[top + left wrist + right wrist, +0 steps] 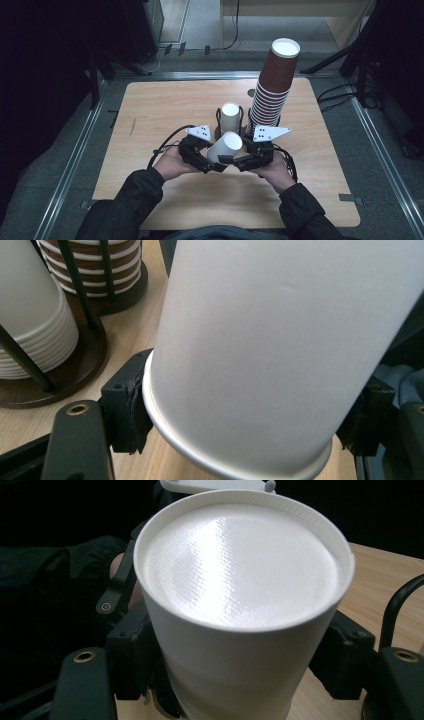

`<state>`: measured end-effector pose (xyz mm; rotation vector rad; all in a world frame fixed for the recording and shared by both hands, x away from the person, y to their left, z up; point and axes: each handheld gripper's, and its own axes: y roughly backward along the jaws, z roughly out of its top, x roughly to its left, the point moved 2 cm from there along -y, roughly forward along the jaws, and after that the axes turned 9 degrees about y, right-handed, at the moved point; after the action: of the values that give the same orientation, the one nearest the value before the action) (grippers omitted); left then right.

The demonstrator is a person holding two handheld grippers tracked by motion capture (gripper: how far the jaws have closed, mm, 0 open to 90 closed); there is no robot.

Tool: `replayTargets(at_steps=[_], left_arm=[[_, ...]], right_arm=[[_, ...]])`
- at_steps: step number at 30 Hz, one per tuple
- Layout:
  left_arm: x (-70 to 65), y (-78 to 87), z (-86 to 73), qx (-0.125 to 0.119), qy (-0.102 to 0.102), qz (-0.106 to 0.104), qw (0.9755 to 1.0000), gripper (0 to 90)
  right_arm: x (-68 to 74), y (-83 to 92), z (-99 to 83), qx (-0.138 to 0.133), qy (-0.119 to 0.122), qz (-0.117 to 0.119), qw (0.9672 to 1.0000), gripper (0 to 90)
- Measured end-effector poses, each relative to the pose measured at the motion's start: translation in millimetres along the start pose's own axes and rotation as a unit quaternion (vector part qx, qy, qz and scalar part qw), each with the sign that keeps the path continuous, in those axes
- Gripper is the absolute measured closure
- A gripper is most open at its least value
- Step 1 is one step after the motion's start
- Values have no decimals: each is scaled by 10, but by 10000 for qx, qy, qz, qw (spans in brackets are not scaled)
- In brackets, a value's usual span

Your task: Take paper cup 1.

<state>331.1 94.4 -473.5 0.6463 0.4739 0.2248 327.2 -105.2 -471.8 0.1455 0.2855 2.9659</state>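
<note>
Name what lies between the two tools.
A white paper cup, tilted with its base up, sits between the left tool and right tool, seen in the high view.

Lab-like recording room: bare wooden table (160, 105), floor cables (340, 97).

White paper cup (226, 146), plain and unprinted, lifted clear of the tabletop and tipped over, flat bottom aimed up and away toward the far edge. Mouth end angled down toward the near edge. Seen close in the left gripper view as a smooth matte wall (280, 355) with a thin rolled rim at its lower end (rim round, no dents). Seen end-on in the right gripper view (240, 565): recessed base disc, faintly textured, catching a soft sheen, ringed by a ribbed edge. Held near the table's middle, just this side of two cup racks.
</note>
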Motion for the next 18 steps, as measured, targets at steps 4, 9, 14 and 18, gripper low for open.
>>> replayTargets(at_steps=[4, 9, 14, 18], left_arm=[[11, 12, -3, -30, 10, 1, 10000, 244], [15, 32, -3, -55, 20, -3, 10000, 247], [44, 95, -6, -110, 48, 20, 9999, 248], [76, 192, -15, -160, 85, 82, 9998, 250]], right_arm=[[0, 9, 10, 36, -2, -28, 10000, 274], [-5, 23, 21, 49, 2, -44, 10000, 258], [-17, 73, 45, 78, 42, -82, 9999, 251], [-27, 138, 60, 202, 118, -170, 9996, 249]])
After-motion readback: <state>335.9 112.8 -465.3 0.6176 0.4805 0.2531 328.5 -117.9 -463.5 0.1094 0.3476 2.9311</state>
